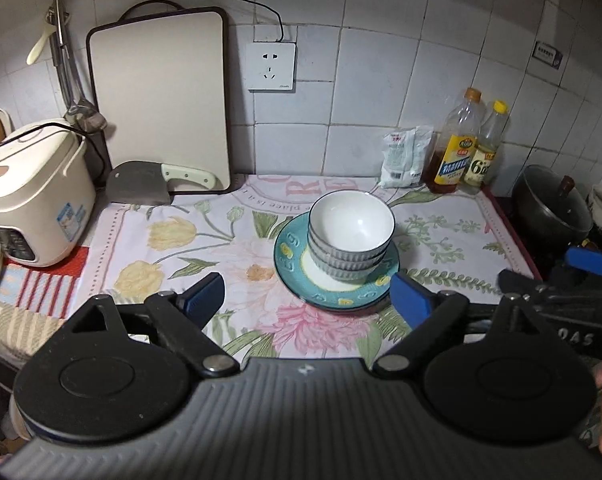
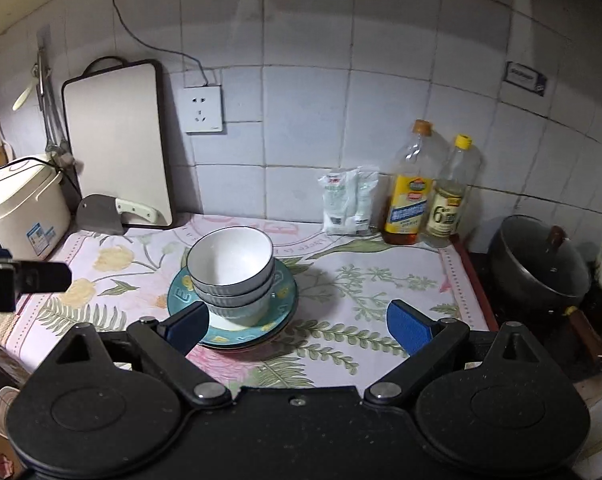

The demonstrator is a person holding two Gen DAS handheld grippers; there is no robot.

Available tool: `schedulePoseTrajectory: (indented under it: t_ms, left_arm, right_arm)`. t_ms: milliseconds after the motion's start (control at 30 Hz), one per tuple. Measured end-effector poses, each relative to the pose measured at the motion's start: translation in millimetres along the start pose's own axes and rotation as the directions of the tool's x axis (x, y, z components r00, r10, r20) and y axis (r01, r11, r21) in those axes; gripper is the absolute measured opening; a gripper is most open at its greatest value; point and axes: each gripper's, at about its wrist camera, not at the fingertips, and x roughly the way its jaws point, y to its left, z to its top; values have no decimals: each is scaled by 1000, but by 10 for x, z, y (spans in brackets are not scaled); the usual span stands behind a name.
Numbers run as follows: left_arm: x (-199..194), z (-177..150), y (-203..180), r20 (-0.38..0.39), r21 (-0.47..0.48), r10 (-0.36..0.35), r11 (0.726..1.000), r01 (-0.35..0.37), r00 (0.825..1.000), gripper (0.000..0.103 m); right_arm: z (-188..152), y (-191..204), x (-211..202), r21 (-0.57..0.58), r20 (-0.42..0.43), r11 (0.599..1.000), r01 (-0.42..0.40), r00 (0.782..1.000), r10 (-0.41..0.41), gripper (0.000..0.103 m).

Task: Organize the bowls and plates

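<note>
With both claws spread wide and holding nothing, the left gripper (image 1: 307,300) and right gripper (image 2: 299,330) hang above a flowered cloth (image 1: 205,240), nearest the lens. Just beyond them sits the stack: three ribbed grey bowls (image 1: 351,240), glossy white inside, nested on teal plates (image 1: 293,256) with yellow marks, the wide flat pieces below so the pile stands steady. The sorting looks finished or nearly so. Behind the stack, a soft white packet (image 1: 405,158) and two clear plastic bottles (image 1: 467,148) line the tiled wall. Left of the stack, a cleaver (image 1: 141,186) rests against a smooth upright cutting board (image 1: 161,100), beside a rounded rice cooker (image 1: 33,192).
</note>
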Motion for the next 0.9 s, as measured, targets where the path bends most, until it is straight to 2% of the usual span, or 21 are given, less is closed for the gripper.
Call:
schedulePoseTrajectory:
  t_ms: [167,467,667,900]
  left_arm:
    - [-109,-27,-87,-29,27,38,999,-37,999,91]
    - [-398,-150,-95,-30,50,79,996,-78,996,91]
    - [-531,-193,-109,-23,65,84,994,-83,996,92]
    - [-526,-226,-95,-22,46,105,994,-103,994,92]
  right_arm:
    - [-31,5,-226,-4,16,1000,16,1000,-16,98]
    - [-61,41,-501,3,28,1000,22,999,-22,98]
    - [-105,97,-515,-22,-4,998,51,999,-51,99]
    - [-124,126,-497,4,-42,998,61,997,-61,99]
